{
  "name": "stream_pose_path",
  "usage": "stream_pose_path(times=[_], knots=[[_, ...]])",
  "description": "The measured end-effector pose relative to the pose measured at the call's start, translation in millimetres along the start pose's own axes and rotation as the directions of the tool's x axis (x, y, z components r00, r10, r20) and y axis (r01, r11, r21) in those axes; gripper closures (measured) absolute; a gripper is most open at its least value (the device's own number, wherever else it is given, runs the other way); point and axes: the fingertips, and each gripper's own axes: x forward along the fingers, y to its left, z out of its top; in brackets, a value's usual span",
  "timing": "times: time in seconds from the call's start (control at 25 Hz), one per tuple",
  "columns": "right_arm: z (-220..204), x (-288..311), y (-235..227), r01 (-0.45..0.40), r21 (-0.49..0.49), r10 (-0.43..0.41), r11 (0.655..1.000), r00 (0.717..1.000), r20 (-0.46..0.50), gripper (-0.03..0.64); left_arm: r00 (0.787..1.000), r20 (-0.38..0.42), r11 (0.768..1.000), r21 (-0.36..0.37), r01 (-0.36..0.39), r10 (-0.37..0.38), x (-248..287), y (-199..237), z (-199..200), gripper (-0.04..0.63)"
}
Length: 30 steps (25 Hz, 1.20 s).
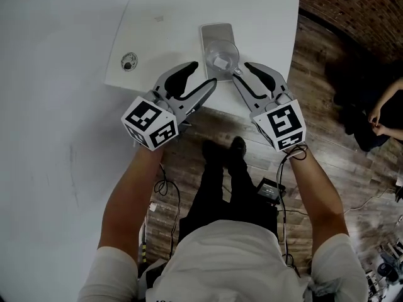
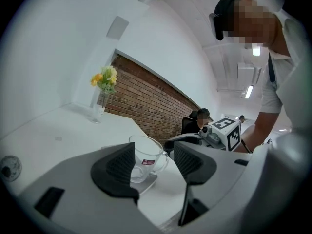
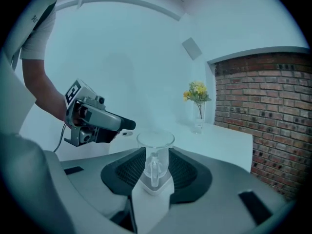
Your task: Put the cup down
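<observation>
Two grippers: both released when I looked, neither clamped on anything.
Right gripper (image 1: 241,70): jaws stood wide; the handle sat between the pads with a gap on each side, no contact I could see.
Left gripper (image 1: 205,72): jaws apart, nothing between them; it pointed at the cup from the other side, near but not touching.
Cup (image 1: 222,56): clear glass, looked empty, upright on the grey tray (image 1: 211,33).
Tray: flat on the white table (image 1: 264,17), near its front edge.
Status: I judged the put-down done, since the cup stood on its own.
Handling: I reckoned it rigid, fairly light, smooth enough to slip in the pads, and brittle if knocked.
Grip point: I'd have taken the handle, pads on its two sides; it faced the right gripper. Fallback was across the wall just below the rim.
Risk: a skewed pull-back could have hooked the handle and tipped the glass off the tray.
Vase (image 2: 100,101): yellow flowers at the far end, well apart.
</observation>
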Motion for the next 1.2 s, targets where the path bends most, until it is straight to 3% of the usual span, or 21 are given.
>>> stream_pose_path(times=[0.28,0.6,0.76,0.92,1.2], knots=[[56,-31,-10,0.042,0.006,-0.042,0.999,0.998,0.052,0.483,0.998,0.055,1.0,0.014,-0.011,0.01,-29,-17,48,0.357],[113,-69,-21,0.1,0.039,-0.104,0.994,0.988,0.112,0.485,0.994,0.104,0.998,0.061,-0.032,0.026,-56,-49,104,0.423],[135,-89,-19,0.105,0.066,-0.112,0.992,0.985,0.129,0.492,0.992,0.117,0.995,0.086,-0.052,0.042,-72,-64,120,0.445],[162,-111,-14,0.121,0.041,-0.126,0.992,0.979,0.157,0.551,0.99,0.139,0.995,0.093,-0.048,0.035,-85,-80,134,0.456],[193,-147,3,0.134,0.019,-0.135,0.991,0.972,0.192,0.568,0.985,0.172,0.994,0.104,-0.036,0.018,-105,-111,151,0.471]])
